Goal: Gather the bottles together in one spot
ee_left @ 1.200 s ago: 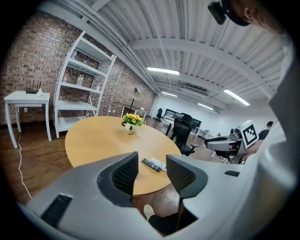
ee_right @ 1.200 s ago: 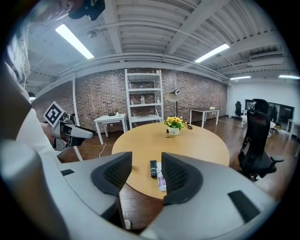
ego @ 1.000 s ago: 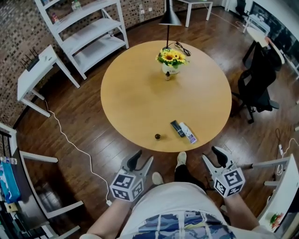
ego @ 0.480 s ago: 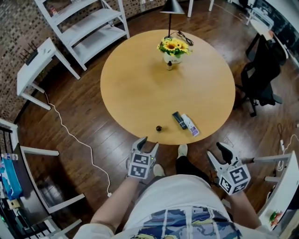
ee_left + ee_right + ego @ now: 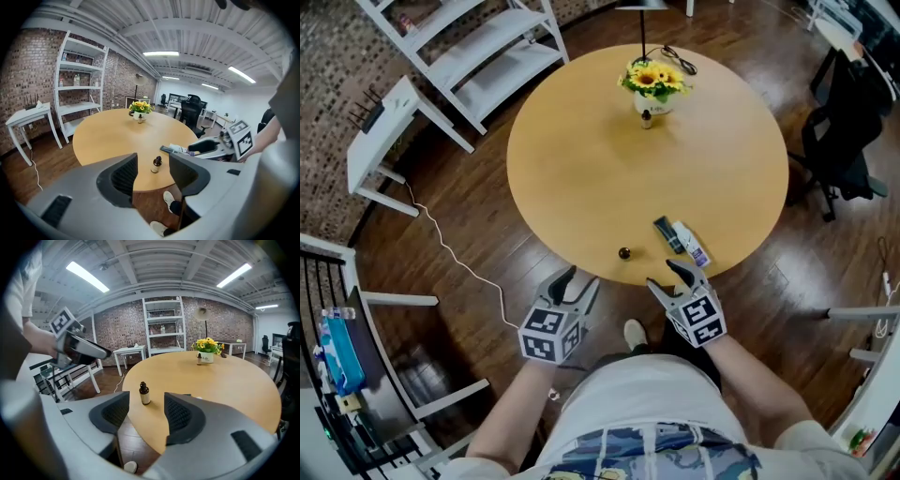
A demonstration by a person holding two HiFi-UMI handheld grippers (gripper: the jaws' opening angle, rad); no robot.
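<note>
While its empty jaws widened, right tongs neared the table edge.

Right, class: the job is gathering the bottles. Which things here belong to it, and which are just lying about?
Job:
small brown glass bottle standing nearest
second small brown bottle at the far side
dark slim bottle lying flat
white purple-labelled bottle beside it

Lying about:
white pot of yellow sunflowers
white shelf unit
black office chair

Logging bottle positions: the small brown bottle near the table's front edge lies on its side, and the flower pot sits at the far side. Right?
No: the small brown bottle stands upright near the table's front edge, as the right gripper view shows; the flower pot sits at the far side.
</note>
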